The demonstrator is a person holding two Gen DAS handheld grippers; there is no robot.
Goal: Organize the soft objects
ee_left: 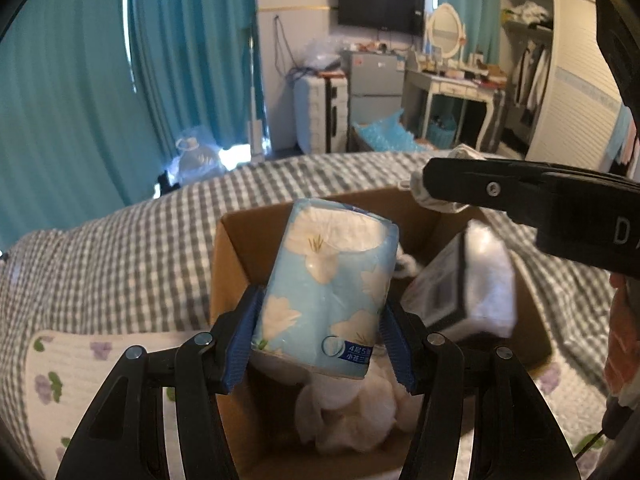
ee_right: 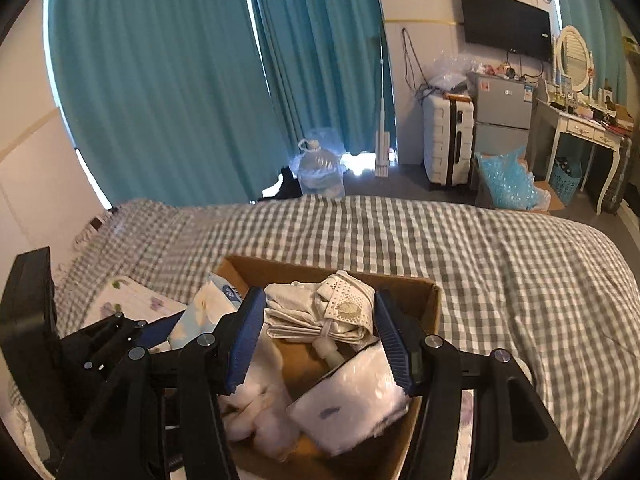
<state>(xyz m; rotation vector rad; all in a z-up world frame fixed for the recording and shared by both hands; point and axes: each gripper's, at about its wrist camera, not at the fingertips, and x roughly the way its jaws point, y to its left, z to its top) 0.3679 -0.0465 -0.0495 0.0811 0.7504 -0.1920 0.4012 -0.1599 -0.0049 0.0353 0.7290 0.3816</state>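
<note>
My left gripper point(ee_left: 320, 340) is shut on a light-blue flowered tissue pack point(ee_left: 328, 288) and holds it tilted over an open cardboard box point(ee_left: 228, 264) on the bed. The pack also shows in the right wrist view point(ee_right: 204, 312). My right gripper point(ee_right: 320, 336) is shut on a folded white cloth bundle point(ee_right: 324, 312) with lace trim, held above the box point(ee_right: 424, 304). In the left wrist view it point(ee_left: 424, 188) reaches in from the right with white cloth point(ee_left: 460, 152) at its tips. Inside the box lie a white fluffy item point(ee_right: 260, 412) and a clear-wrapped white pack point(ee_right: 356, 396).
The box sits on a grey-and-white checked bedspread point(ee_right: 480, 264). A white floral pillow point(ee_left: 60, 392) lies left of the box. Beyond the bed are teal curtains point(ee_right: 180, 80), a water jug point(ee_right: 320, 168), a white suitcase point(ee_right: 446, 136), a small fridge and a dressing table.
</note>
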